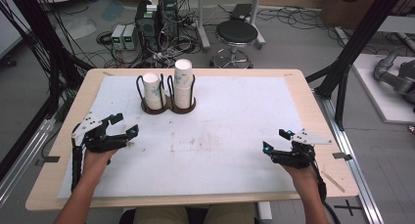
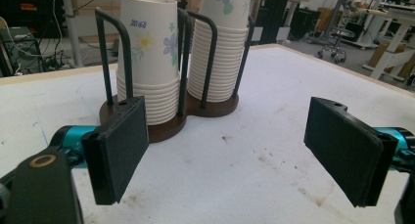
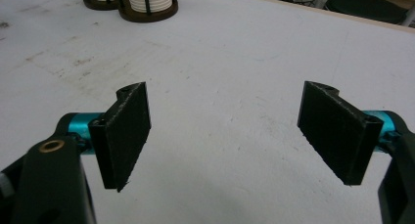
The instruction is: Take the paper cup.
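Note:
A dark double cup holder stands at the back of the white mat, with two stacks of flowered paper cups in it: a shorter left stack and a taller right stack. In the left gripper view the holder and both stacks rise just ahead of the jaws. My left gripper is open and holds nothing, low over the mat's left side and pointing toward the holder. My right gripper is open and holds nothing at the mat's right side, far from the holder.
The mat covers a wooden table and has faint dirty marks at its middle. A wooden stick lies on the table's front right corner. Beyond the table are a stool, computer boxes and cables on the floor.

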`<state>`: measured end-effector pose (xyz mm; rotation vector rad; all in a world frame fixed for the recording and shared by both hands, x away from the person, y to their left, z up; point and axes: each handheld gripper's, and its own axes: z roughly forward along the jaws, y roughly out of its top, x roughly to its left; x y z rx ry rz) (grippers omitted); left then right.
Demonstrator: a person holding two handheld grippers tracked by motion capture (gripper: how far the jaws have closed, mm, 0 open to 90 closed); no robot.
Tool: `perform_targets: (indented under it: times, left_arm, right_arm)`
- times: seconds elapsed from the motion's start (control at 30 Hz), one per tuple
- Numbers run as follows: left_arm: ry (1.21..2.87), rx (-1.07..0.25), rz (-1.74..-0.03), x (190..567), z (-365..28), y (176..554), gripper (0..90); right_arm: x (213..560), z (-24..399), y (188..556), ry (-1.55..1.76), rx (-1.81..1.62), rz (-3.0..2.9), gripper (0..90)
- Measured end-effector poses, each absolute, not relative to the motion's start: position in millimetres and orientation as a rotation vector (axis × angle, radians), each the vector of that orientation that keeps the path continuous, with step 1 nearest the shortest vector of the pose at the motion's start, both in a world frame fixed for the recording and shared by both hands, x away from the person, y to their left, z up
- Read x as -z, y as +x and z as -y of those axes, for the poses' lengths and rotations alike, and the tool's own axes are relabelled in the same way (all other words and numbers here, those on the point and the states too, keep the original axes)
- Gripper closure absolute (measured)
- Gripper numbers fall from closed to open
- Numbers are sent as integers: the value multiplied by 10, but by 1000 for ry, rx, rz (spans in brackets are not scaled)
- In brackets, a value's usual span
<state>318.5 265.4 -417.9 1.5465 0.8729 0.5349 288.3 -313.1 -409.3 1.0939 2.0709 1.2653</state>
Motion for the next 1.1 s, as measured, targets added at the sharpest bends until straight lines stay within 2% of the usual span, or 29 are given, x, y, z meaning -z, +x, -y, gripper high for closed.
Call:
perform_targets:
  times: [0.47, 0.83, 1.1]
  left_arm:
    - [1540, -530, -887, 4143, -2630, 3285, 166]
    - [1571, -513, -861, 3847, -2527, 3529, 166]
    - [1608, -466, -840, 3583, -2464, 3855, 168]
  right_arm:
    - [4102, 3147, 2831, 1101, -1261, -2075, 206]
    - [4063, 3152, 2820, 1112, -1277, -2061, 206]
    - [4067, 3134, 2826, 1101, -1270, -2068, 206]
